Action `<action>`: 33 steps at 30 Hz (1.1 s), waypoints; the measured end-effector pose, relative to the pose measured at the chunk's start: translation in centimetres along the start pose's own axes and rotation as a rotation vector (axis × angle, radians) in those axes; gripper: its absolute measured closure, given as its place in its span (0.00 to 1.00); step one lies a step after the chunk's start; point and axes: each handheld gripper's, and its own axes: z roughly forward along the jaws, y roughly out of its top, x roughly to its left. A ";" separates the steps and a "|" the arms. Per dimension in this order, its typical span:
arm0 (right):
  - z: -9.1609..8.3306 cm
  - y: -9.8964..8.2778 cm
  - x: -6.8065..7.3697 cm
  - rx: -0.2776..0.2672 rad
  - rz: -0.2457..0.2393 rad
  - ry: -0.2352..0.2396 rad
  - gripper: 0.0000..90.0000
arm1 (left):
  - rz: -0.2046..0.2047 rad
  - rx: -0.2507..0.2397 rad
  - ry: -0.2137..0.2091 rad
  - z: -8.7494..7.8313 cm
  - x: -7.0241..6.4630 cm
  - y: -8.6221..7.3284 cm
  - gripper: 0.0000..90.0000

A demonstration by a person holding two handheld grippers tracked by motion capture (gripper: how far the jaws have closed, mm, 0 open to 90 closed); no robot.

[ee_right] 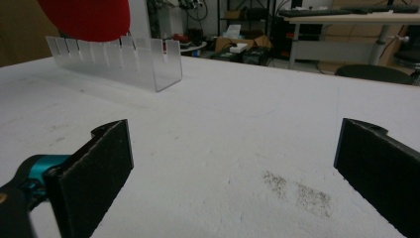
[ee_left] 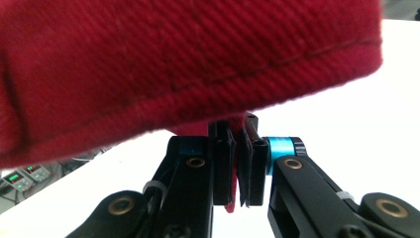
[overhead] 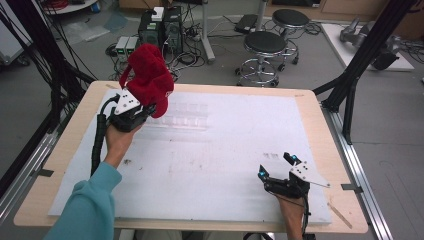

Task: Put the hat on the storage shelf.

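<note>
A red cloth (overhead: pixel 147 77) hangs bunched above the far left of the white mat, with my left gripper (overhead: pixel 135 111) shut on its lower edge. In the left gripper view the red cloth (ee_left: pixel 188 59) fills the top, and a fold of it is pinched between the two black pads of my left gripper (ee_left: pixel 236 158). My right gripper (overhead: pixel 276 166) rests low near the front right of the mat, its jaws wide open and nothing between them. In the right gripper view, that right gripper (ee_right: pixel 237 163) shows bare mat between its pads, and the red cloth (ee_right: pixel 86 17) hangs at the top left.
A clear slotted acrylic rack (overhead: pixel 182 116) stands on the white mat (overhead: pixel 225 150) just right of the cloth; it appears as the clear rack (ee_right: pixel 119 59) in the right gripper view. Dark smudges (ee_right: pixel 297 191) mark the mat. Stools (overhead: pixel 264 47) and cables lie beyond the table.
</note>
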 end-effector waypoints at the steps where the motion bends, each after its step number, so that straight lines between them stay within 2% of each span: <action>1: 0.0 0.0 0.0 0.000 0.000 0.000 0.01 | -0.001 -0.006 0.006 0.0 -0.1 0.0 0.95; 12: 0.9 0.2 0.0 -0.029 0.024 -0.001 0.01 | -0.020 -0.018 0.020 0.7 -0.3 -0.2 0.95; 13: 0.9 0.2 0.1 -0.027 0.032 -0.001 0.01 | -0.034 -0.019 0.020 0.8 -0.4 -0.2 0.95; 16: 1.1 0.1 0.3 -0.027 0.015 -0.017 0.01 | -0.044 -0.021 0.030 0.8 -0.5 -0.2 0.95; 21: 1.1 0.1 0.4 -0.029 0.008 -0.021 0.01 | -0.060 -0.011 0.058 1.0 -0.8 -0.1 0.95; 25: 1.1 0.1 0.4 -0.031 0.003 -0.023 0.01 | -0.056 -0.008 0.064 1.2 -0.9 -0.1 0.95; 29: 1.1 0.1 0.4 -0.030 0.005 -0.022 0.01 | -0.112 -0.002 0.078 1.3 -0.8 0.0 0.95; 31: 1.1 0.1 0.4 -0.030 0.006 -0.022 0.01 | -0.116 0.005 0.079 1.3 -1.0 0.0 0.95; 33: 1.1 0.1 0.4 -0.030 0.009 -0.022 0.01 | -0.102 0.032 0.082 1.6 -1.5 -0.1 0.95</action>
